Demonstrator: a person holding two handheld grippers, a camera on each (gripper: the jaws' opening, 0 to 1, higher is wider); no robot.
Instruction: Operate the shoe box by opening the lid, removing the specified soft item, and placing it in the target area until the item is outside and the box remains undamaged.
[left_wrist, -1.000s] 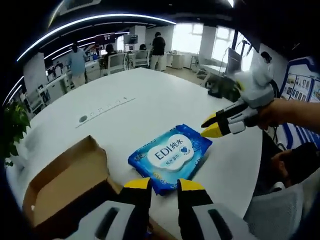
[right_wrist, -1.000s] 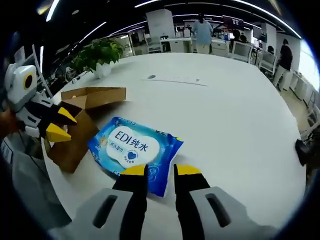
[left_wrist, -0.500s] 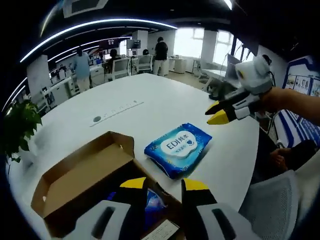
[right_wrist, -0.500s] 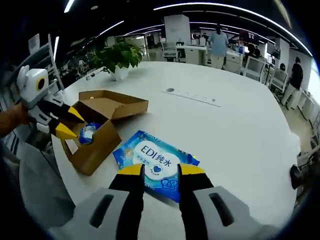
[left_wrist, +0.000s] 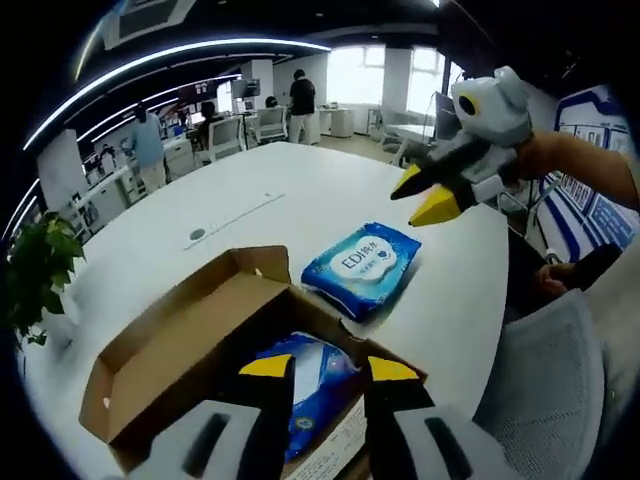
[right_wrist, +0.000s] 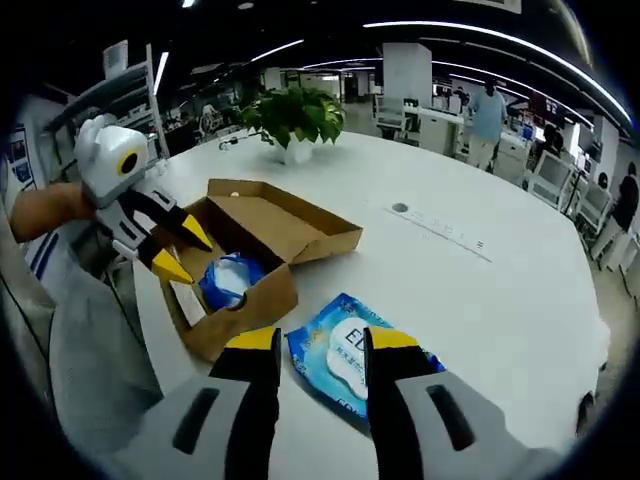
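Both tongs hang open and empty above the white table, the left tongs over the open shoe box holding 1 blue pack, the right tongs above the wipes pack lying beside the box.

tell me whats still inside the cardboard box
Inside the open cardboard box lies another blue packet, much like the wipes pack lying on the table. Its lower part is hidden by the box wall, so anything beneath it cannot be seen.
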